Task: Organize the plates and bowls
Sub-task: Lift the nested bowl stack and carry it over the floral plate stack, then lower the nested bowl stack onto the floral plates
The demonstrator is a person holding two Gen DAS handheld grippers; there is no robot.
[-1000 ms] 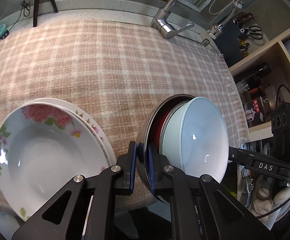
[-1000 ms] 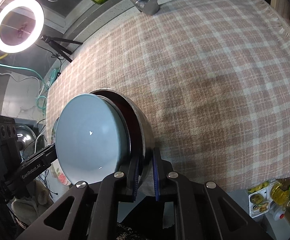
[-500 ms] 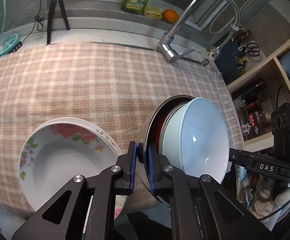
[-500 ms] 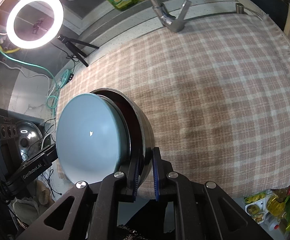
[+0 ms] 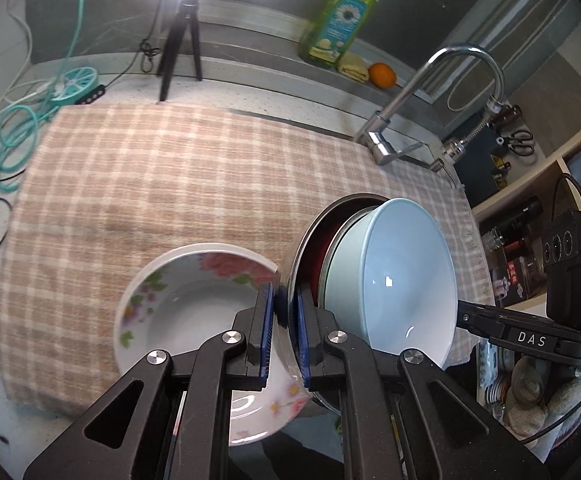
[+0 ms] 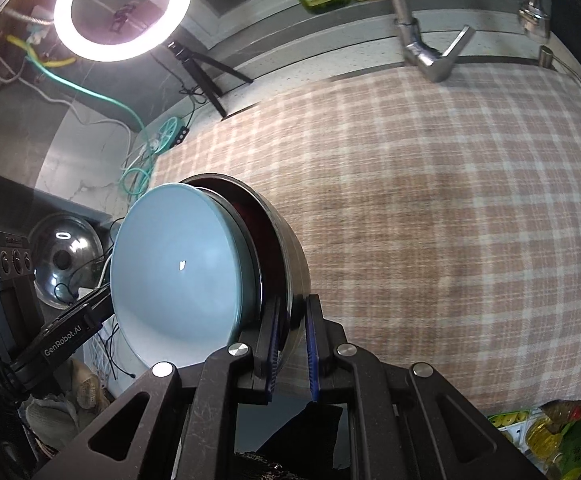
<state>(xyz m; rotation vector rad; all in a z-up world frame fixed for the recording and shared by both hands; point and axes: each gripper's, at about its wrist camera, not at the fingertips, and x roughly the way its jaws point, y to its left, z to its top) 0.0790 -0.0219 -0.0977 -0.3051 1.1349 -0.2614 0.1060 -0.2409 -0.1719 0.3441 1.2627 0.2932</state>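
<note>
A nested stack of bowls hangs in the air between both grippers: a steel outer bowl [image 5: 296,264], a dark red one inside it, and a pale blue bowl [image 5: 402,276] on top. My left gripper [image 5: 282,332] is shut on the steel bowl's rim. My right gripper [image 6: 292,344] is shut on the opposite rim; the blue bowl [image 6: 174,276] faces left there. A floral deep plate [image 5: 194,304] on a flatter floral plate [image 5: 266,412] lies on the checked cloth [image 5: 170,184] below the left gripper.
A tap [image 5: 418,108] stands at the cloth's far right edge. A ring light tripod [image 5: 178,44], a green soap bottle [image 5: 340,16], an orange [image 5: 382,75] and cables [image 5: 18,128] sit at the back. Shelves [image 5: 530,208] are to the right.
Both grippers have lifted the bowl stack up and back from the cloth. The floral plates now look smaller and farther below. The grips are unchanged.
</note>
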